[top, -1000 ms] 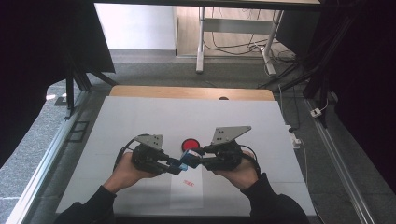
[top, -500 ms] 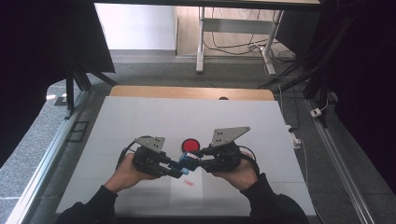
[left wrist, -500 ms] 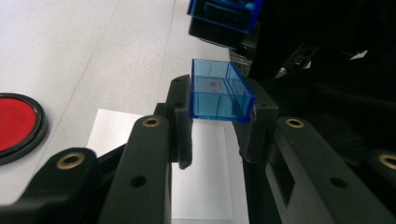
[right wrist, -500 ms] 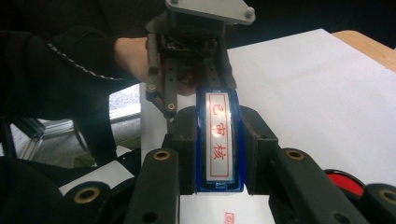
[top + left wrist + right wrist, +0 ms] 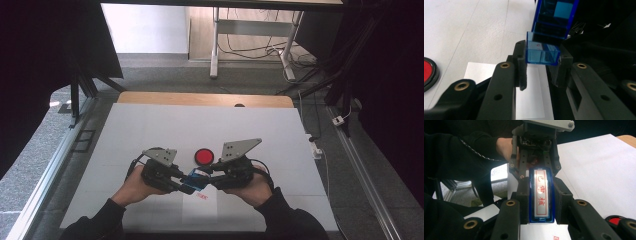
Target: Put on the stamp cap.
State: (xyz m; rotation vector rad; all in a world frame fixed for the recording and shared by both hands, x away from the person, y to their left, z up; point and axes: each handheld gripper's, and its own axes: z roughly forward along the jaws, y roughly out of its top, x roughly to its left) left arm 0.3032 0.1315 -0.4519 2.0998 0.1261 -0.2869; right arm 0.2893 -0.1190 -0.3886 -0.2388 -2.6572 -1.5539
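Observation:
A blue see-through stamp body (image 5: 541, 200) with red characters on its white label is clamped in my right gripper (image 5: 541, 186). My left gripper (image 5: 541, 62) is shut on a small blue see-through cap (image 5: 541, 53). Just beyond the cap is the stamp body (image 5: 555, 18); I cannot tell whether the two are joined. In the high view the left gripper (image 5: 185, 184) and right gripper (image 5: 207, 179) meet tip to tip over the table's front middle, with the blue pieces (image 5: 196, 179) between them.
A round red ink pad (image 5: 204, 156) lies just behind the grippers. Under them is a white sheet of paper (image 5: 200, 207) bearing a small red stamp mark (image 5: 202, 197). The white table top (image 5: 150, 125) stretches wide to the back and to both sides.
Both hands have drifted slightly toward the front edge. The grippers stay tip to tip on the blue pieces.

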